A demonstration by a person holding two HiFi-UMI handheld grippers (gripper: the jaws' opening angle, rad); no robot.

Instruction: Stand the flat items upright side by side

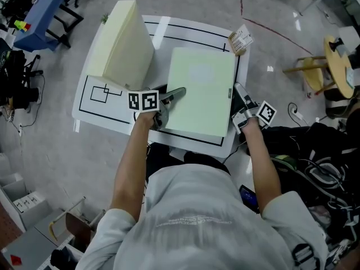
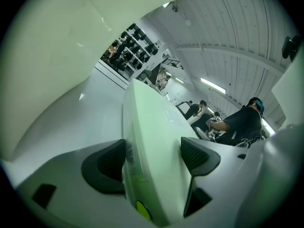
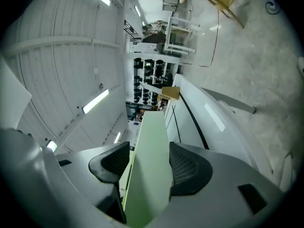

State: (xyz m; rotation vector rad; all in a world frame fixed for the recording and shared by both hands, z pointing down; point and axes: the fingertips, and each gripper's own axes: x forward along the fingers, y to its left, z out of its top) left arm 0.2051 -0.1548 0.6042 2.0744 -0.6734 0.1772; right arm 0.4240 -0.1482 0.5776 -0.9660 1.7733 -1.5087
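I count two flat items: cream box (image 1: 121,38), green box (image 1: 199,91). I carry two claws: left claw (image 1: 175,94), right claw (image 1: 239,91).

In the head view the board (image 1: 199,91) hides the desk (image 1: 90,108) lines beneath it and one jaw of the left tool (image 1: 171,96), and a shirt (image 1: 197,218) covers the desk's 6 o'clock edge. In both gripper views the board's near end runs off at 6 o'clock. Print on the tag (image 1: 241,38) at 1 o'clock is too small to read.
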